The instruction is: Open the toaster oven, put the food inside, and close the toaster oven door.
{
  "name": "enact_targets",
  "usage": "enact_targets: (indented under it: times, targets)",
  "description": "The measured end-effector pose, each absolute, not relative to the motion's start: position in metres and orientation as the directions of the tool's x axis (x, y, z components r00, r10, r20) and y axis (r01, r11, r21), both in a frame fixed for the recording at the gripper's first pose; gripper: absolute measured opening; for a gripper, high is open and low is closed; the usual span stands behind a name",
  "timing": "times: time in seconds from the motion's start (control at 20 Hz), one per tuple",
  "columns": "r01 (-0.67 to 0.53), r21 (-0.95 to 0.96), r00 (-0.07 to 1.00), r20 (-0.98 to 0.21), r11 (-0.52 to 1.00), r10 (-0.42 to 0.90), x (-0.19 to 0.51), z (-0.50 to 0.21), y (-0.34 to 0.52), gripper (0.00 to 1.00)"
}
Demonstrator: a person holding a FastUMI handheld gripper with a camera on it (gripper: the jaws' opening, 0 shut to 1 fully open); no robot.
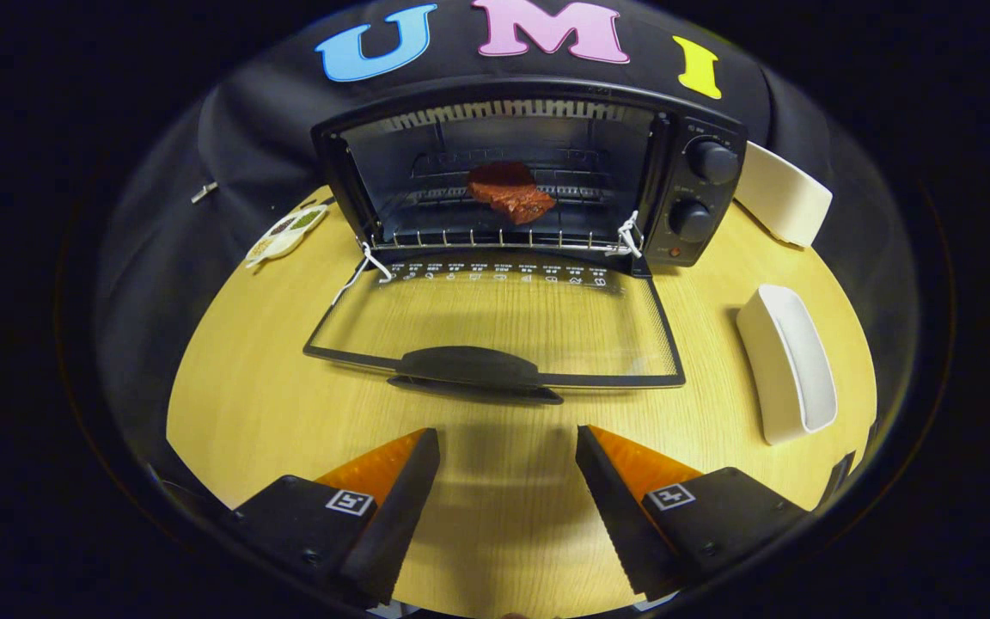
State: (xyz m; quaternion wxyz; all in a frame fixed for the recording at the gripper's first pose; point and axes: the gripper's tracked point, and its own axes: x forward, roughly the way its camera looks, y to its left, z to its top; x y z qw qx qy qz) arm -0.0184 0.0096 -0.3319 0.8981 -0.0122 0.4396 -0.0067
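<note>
Gripper view | jaws apart, empty | food (pixel 510 192) on oven (pixel 529 172) rack, well beyond jaws

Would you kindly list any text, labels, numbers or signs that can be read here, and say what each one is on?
None can be read.
Toaster oven door: a row of small white icons along its hinge edge, too small to read.
Control panel: tiny marks around two knobs, blurred.
Gripper, jaws open above the table: a square black-and-white marker on each jaw, a pattern, no words.
</note>
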Motion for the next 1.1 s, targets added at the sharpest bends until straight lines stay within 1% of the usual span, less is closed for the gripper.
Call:
enact_targets:
  times: [0.15, 0.4, 0.6, 0.85, 1.1]
  targets:
    - [0.002, -0.071, 0.617, -0.785, 0.997, -0.057, -0.009, -0.338, 0.006, 0.99]
    - [0.044, -0.059, 0.622, -0.78, 0.997, -0.073, 0.009, -0.341, 0.0, 0.98]
    - [0.014, -0.071, 0.617, -0.784, 0.997, -0.065, 0.011, -0.34, -0.001, 0.98]
    - [-0.058, -0.114, 0.674, -0.737, 0.992, -0.045, 0.013, -0.313, 0.003, 0.98]
    - [-0.036, -0.012, 0.72, -0.694, 0.999, 0.017, 0.026, -0.272, 0.011, 0.98]
